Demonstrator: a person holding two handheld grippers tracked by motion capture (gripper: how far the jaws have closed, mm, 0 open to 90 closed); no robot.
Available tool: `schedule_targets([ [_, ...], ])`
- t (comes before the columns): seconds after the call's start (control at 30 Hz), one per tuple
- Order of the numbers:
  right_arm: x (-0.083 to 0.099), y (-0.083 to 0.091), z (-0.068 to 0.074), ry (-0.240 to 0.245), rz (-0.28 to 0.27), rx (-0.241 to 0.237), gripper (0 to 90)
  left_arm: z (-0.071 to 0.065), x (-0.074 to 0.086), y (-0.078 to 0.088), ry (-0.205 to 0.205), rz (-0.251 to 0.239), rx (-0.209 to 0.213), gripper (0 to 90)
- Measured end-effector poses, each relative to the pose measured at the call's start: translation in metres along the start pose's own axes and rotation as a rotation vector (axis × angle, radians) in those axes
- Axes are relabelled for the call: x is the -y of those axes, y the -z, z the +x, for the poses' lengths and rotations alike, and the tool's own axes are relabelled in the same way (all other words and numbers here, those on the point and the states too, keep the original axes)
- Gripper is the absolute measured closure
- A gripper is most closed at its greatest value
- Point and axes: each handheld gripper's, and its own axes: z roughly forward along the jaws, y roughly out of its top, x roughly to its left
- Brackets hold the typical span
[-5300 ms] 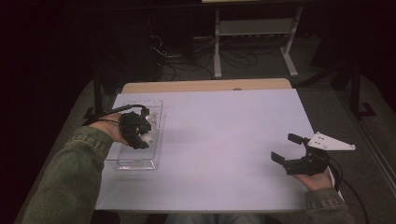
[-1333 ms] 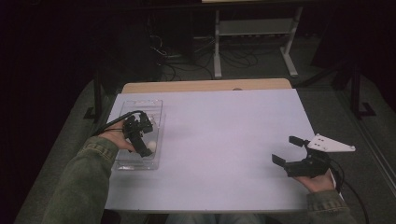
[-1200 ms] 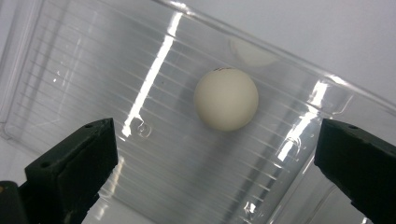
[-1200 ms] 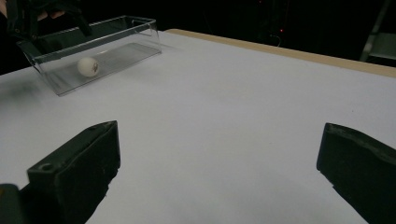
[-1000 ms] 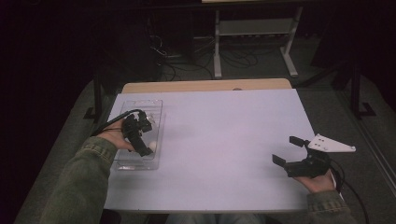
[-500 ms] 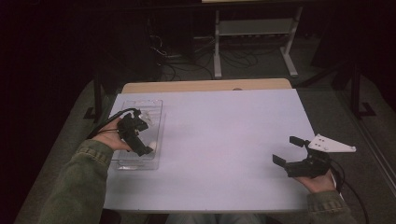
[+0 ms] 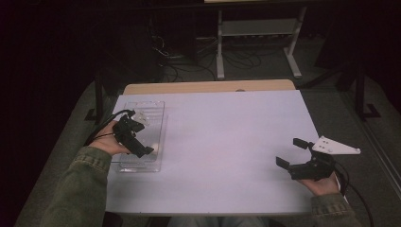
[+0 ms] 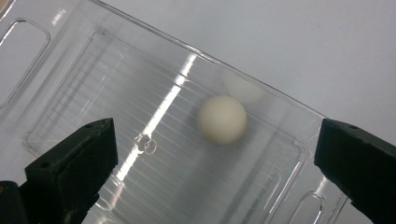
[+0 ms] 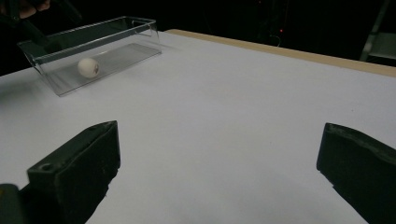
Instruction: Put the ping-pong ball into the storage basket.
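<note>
Meanwhile, your left gripper (image 7: 135,137) hung over the clear rectangular plastic tray (image 7: 156,113) at the left side of the pale lilac surface (image 7: 222,142), tilted so that it looked down into the tray. Its jaws stood wide apart and held nothing. In the left gripper view the small white round ball (image 8: 222,119) lay on the ribbed floor of the tray (image 8: 70,98), close to one long wall, between the two black jaws but well below them, touched by neither. A faint reflection of the ball showed in that wall just beside it. Your right gripper (image 7: 295,156) was well apart from all this, near the right front corner of the surface, held low in your right hand (image 7: 324,182) with the grey three-cornered plate (image 7: 338,145) on top. Its jaws were also wide open and empty, with bare surface between them. In the right gripper view the tray (image 9: 135,28) stood far off at the upper left, upright on the surface (image 9: 233,116), and the ball (image 9: 88,66) rested inside it toward the nearer end. Your left hand (image 7: 109,142) gripped the left gripper from the tray's outer side, the green sleeve (image 7: 80,189) coming in from the bottom, and a black cable (image 7: 106,123) looped off the left gripper past the edge of the surface.
</note>
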Motion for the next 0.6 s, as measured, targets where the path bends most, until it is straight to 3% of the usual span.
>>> schedule_targets([
  [0.6, 0.001, 0.001, -0.001, -0.004, -0.001, 0.002, 0.0, -0.006, 0.013, 0.017, 0.048, -0.175, -0.079, 0.0],
])
